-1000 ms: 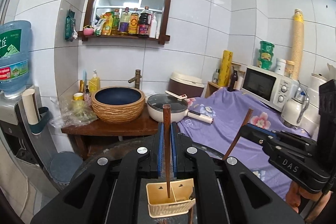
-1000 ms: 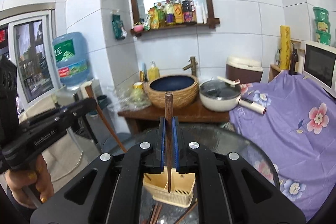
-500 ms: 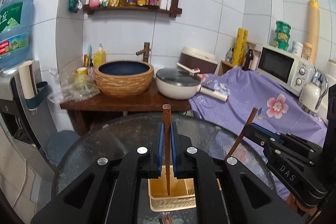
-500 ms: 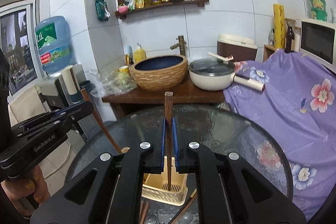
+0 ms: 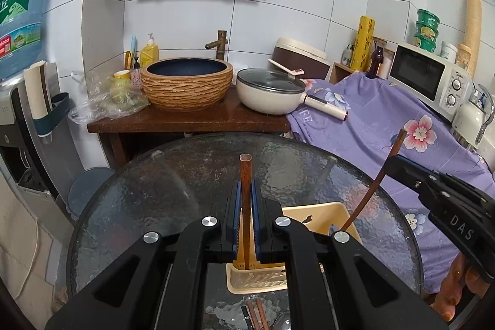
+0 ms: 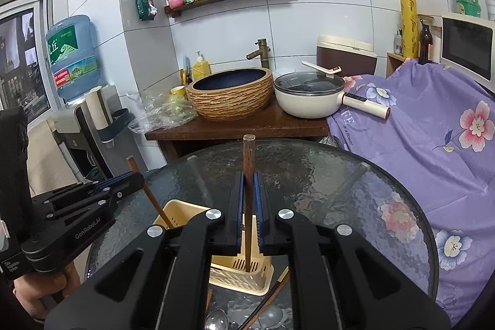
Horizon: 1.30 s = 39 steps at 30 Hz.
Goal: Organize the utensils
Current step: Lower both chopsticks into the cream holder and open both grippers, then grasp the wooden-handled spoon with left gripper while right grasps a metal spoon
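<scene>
Two dark wooden chopsticks stand near upright: left chopstick (image 5: 246,206) and right chopstick (image 6: 247,200), tips down in the cream slotted utensil basket (image 6: 244,276). Spare chopsticks (image 6: 272,296) and spoons (image 6: 216,319) lie at the basket's six o'clock.

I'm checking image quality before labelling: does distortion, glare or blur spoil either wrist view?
Left wrist view: strong fisheye bending of the wall tiles, dark corner vignette; chopstick in the left gripper is sharp. Right wrist view: same bending; textured glass table shows soft reflections, yet the holder stays readable.
</scene>
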Tool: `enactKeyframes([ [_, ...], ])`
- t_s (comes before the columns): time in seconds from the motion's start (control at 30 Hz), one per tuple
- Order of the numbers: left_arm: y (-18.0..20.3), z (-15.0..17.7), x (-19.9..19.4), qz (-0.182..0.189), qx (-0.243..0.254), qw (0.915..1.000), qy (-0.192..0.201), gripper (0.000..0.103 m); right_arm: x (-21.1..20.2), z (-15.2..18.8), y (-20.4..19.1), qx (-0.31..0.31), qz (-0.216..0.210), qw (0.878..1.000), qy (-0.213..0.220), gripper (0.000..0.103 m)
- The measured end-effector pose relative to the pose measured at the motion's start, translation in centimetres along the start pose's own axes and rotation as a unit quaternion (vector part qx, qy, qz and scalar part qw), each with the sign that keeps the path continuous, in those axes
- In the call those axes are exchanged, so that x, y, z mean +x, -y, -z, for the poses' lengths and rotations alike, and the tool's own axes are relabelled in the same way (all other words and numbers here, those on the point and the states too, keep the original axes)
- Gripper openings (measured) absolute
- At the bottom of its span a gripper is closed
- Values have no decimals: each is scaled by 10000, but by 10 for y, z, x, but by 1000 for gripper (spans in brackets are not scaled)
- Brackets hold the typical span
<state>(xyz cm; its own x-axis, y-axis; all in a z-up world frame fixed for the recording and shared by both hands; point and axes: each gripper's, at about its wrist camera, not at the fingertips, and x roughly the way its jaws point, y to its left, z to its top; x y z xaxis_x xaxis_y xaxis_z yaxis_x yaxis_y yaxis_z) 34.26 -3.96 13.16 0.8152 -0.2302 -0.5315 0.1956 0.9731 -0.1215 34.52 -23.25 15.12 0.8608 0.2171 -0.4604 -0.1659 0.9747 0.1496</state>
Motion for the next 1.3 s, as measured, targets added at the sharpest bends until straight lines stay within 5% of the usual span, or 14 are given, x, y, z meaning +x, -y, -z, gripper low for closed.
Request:
enactKeyframes([
  [0.1,1,1,1,-31,27,10000,-20,13,1,2,0,-34,101,9999,-28,9],
  [0.17,1,2,0,-18,33,10000,-45,42,1,5,0,-22,117,9999,-38,18],
  [0.23,0,2,-6,14,5,10000,49,54,-3,6,2,40,119,9999,22,47],
  [0.4,-2,6,-32,88,64,9996,273,67,-21,12,8,88,236,9994,216,49],
  [0.47,-7,14,-48,-13,78,9987,500,87,-29,17,11,85,330,9991,264,56],
  [0.53,-11,26,-62,-137,144,9975,684,94,-38,29,17,146,350,9990,231,60],
  [0.67,-15,58,-73,-329,514,9963,601,95,-43,64,26,210,365,9991,-81,60],
  [0.93,-21,139,-44,-315,835,9951,-432,94,-26,146,28,36,492,9943,-945,60],
  [1.3,-15,200,-20,95,719,9878,-1378,52,9,196,24,107,545,9821,-1802,57],
])
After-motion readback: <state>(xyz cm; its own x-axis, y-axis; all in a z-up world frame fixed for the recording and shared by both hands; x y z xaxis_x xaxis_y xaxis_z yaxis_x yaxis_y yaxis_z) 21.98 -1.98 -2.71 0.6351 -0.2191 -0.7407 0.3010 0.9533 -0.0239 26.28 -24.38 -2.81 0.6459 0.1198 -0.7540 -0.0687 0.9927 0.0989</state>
